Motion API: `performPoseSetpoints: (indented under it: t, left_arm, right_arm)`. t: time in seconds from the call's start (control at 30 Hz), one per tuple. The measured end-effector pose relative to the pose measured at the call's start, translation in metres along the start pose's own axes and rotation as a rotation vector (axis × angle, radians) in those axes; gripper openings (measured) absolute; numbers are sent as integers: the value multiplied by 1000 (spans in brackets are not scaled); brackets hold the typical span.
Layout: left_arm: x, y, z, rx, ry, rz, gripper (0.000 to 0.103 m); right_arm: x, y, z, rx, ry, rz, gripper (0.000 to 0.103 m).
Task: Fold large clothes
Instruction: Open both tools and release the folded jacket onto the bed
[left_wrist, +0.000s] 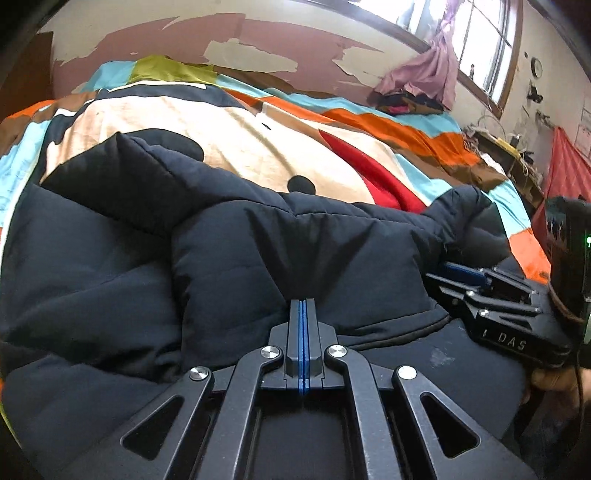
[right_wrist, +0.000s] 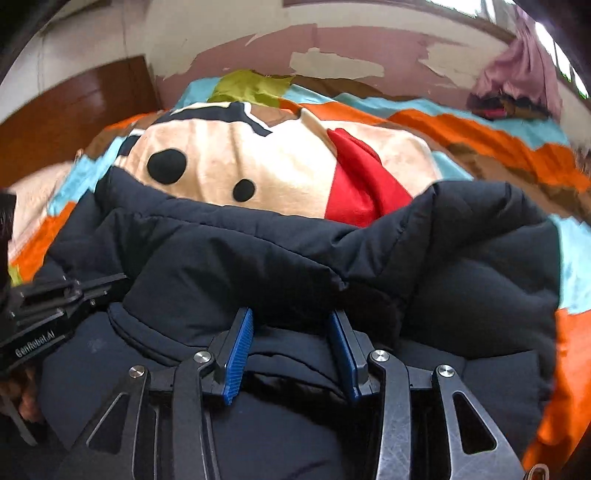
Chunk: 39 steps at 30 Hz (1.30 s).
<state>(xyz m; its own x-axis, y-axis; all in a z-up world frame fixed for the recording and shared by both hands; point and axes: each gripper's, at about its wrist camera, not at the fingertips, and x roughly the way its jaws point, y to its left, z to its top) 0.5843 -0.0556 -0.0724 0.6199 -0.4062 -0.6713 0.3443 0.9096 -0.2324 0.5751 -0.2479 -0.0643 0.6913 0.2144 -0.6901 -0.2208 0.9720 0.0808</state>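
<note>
Item: dark navy quilted puffer jacket (left_wrist: 229, 258), laid across a bed and partly folded, with one padded section doubled over the body so that thick ridges and creases are formed. The lower half of both wrist views is filled by it.

Support: bed covered by a patchwork-print blanket (left_wrist: 258, 147) in orange, light blue, brown and green, with a large cream panel bearing black spots and a red shape. The jacket's far edge is laid over the cream panel.

Left gripper (left_wrist: 303, 314): black, with blue pads; the jaws are seen pressed together with no gap and no cloth visibly caught between them. The tips are placed at a fold of the jacket, just above a stitched hem.

Right gripper (right_wrist: 291, 328): black, with ribbed blue pads; the jaws are set partly apart, and a roll of jacket fabric is seen between and beyond them without being pressed by the pads. From the left wrist view it is seen at the right edge (left_wrist: 491, 291), resting against the jacket, with part of a hand (left_wrist: 554, 384) behind it.

Surroundings: wall with peeling reddish paint (left_wrist: 288, 40), a window (left_wrist: 476, 37), and a pink cloth (left_wrist: 428, 70) hung beside it. A brown wooden panel (right_wrist: 74, 114) is noted at the left in the right wrist view.
</note>
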Motion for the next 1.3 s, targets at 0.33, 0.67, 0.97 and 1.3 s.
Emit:
performPoseSetpoints:
  t: [0.33,0.67,0.97,1.3]
  left_arm:
    - [12,13,1,-38,-48,-38,1]
    - [2,16,-3,-64,-71,-52,1]
    - [-43,12,5,-175,78,-21,48]
    - [-114,-22,-8,-143,-31,44,81]
  right_arm:
    - [16,-9,1,38,-33,28,39]
    - [7,1,-3,-8,-70,-32,41]
    - [-43,-5,-14,113,-79,-36,68]
    - [-105,1,-32,113,-119,-62,89]
